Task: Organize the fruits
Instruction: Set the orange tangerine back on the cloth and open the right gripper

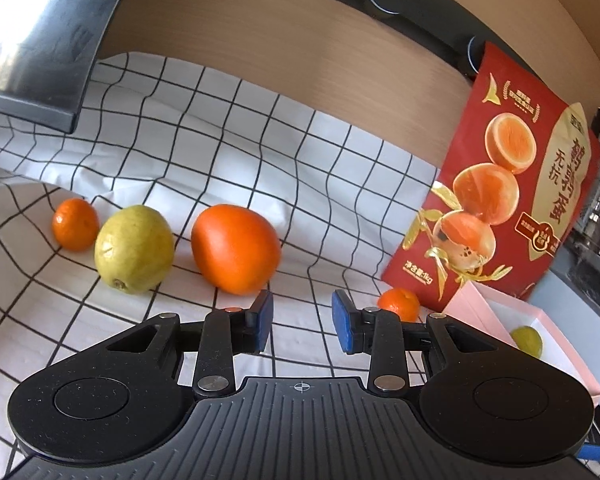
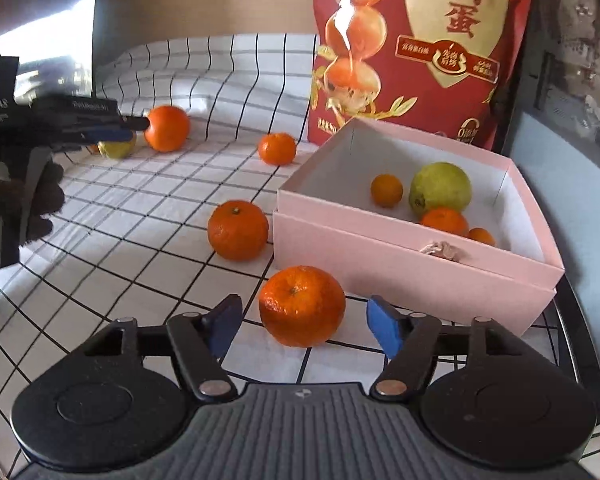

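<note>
The right gripper (image 2: 302, 326) hovers low over the white cloth with a black grid (image 2: 148, 248), its blue-padded jaws spread apart on either side of a large, round orange mandarin (image 2: 302, 306); the pads stand clear of the peel, so the fruit lies free on the cloth. Just to the right of that mandarin sits the open pale pink cardboard box (image 2: 400, 264), which holds a yellow-green pear-like fruit (image 2: 440, 188) and three small orange fruits. A second mandarin (image 2: 238, 230) lies on the cloth just left of the box, and a smaller one (image 2: 277, 148) lies farther back near the tall red foil bag printed with eggs (image 2: 420, 40).

The left gripper (image 1: 302, 320), held in a dark-gloved hand (image 2: 20, 208), has its jaws drawn nearly together with nothing between them. Beyond its tips lie a big smooth orange fruit (image 1: 236, 248), a yellow-green fruit (image 1: 134, 248) and a little tangerine (image 1: 75, 224) in a row.
</note>
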The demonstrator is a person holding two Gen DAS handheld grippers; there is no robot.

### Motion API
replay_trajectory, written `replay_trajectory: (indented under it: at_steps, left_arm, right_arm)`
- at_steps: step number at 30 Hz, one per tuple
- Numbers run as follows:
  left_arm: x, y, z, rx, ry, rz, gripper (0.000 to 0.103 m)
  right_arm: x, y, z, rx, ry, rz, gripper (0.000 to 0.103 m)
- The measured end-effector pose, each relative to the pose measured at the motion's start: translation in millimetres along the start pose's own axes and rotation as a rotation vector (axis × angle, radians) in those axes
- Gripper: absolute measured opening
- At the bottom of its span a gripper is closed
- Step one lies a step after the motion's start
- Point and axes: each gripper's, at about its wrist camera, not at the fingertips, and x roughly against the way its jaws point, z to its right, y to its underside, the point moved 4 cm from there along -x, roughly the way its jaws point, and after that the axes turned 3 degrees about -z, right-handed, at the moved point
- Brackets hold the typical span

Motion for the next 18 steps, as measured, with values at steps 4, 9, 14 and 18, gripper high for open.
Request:
replay_trajectory:
  at_steps: [4, 9, 14, 18]
  left_arm:
    - [15.3, -13.7, -23.2, 0.074, 0.016, 0.066, 0.036]
    - [40.8, -45.1, -72.6, -0.051, -0.194, 0.072, 0.036]
    - [19.4, -69.9, -119.5, 0.017, -0.272, -0.044, 0.036]
    - [-16.0, -68.3, -136.3, 0.099, -0.311, -0.159, 0.036]
  right_arm:
    - [-1.7, 8.8, 10.2, -0.032, 0.018, 0.009, 0.075]
    - [-3.6, 16.3, 24.9, -0.12, -0.017, 0.013, 0.08]
    - [-7.5, 16.3, 21.2, -0.105, -0.037, 0.003, 0.08]
    - [-3.4, 16.6, 15.5, -0.073, -0.002, 0.029, 0.08]
